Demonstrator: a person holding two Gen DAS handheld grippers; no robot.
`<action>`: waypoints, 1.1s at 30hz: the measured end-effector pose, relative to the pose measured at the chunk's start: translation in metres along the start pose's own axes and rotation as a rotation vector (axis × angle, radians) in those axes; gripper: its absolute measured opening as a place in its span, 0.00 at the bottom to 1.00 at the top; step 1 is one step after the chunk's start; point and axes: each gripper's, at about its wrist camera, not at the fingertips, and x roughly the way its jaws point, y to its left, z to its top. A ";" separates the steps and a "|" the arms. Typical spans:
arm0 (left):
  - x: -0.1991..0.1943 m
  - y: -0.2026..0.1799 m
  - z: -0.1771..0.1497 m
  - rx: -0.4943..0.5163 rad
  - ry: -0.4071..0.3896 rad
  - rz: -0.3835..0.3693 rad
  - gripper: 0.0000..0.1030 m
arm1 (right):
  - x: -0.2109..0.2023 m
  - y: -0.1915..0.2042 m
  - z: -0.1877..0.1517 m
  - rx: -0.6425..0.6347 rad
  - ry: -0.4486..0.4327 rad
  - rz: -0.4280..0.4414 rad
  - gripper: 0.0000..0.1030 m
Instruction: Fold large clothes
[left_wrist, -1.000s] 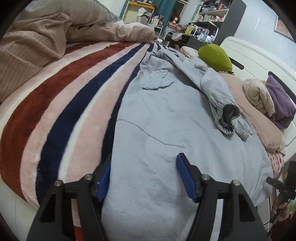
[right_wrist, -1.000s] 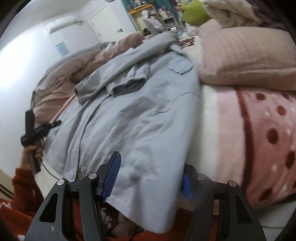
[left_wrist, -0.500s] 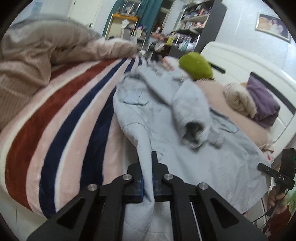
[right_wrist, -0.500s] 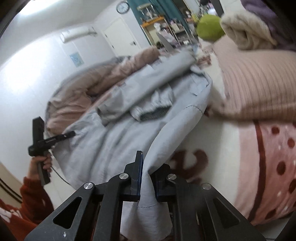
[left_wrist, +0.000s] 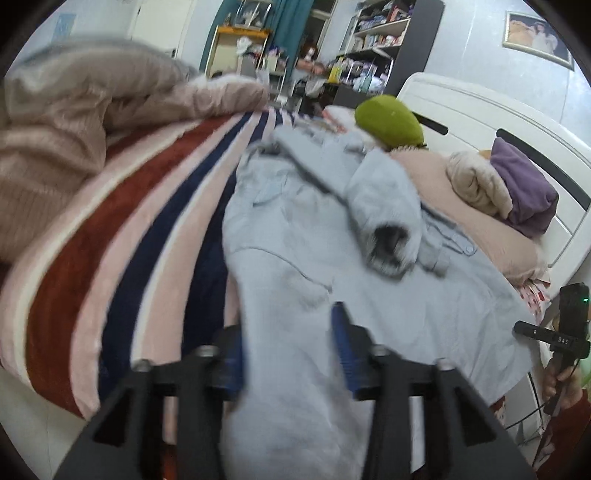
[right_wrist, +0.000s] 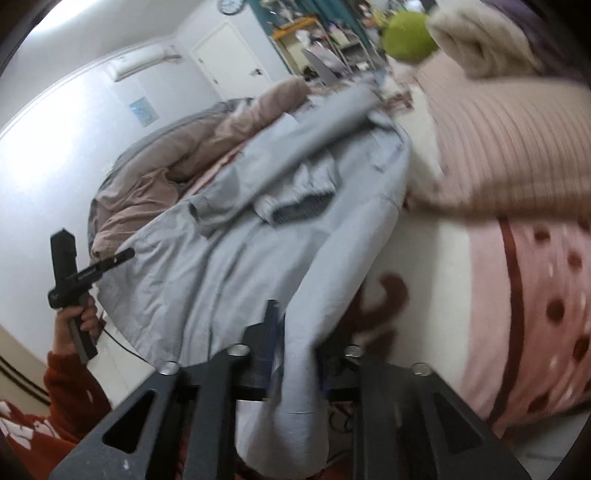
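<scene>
The left gripper (left_wrist: 288, 354) and right gripper (right_wrist: 295, 354) both stand parted, grey jacket (left_wrist: 295, 258) hem between the fingers. Only the left view shows the striped blanket (left_wrist: 122, 229) at nine o'clock; only the right shows the dotted bedding (right_wrist: 535, 295) at three.

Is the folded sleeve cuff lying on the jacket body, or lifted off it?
Touching. In the left wrist view the sleeve cuff rests flat on the grey jacket with no gap beneath; the right wrist view agrees.

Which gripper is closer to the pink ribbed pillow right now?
Right. The right gripper sits at the gray jacket's hem edge beside the pink ribbed pillow. The left gripper is at the opposite hem corner, by the striped blanket.
</scene>
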 end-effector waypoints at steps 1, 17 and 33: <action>0.003 0.008 -0.008 -0.029 0.017 -0.015 0.44 | 0.000 -0.006 -0.005 0.022 0.007 0.001 0.27; 0.020 0.010 -0.051 -0.133 0.096 -0.046 0.32 | 0.015 -0.022 -0.057 0.209 -0.084 0.130 0.20; -0.058 -0.025 -0.004 -0.044 -0.137 -0.085 0.02 | -0.044 0.038 -0.026 0.023 -0.243 0.009 0.03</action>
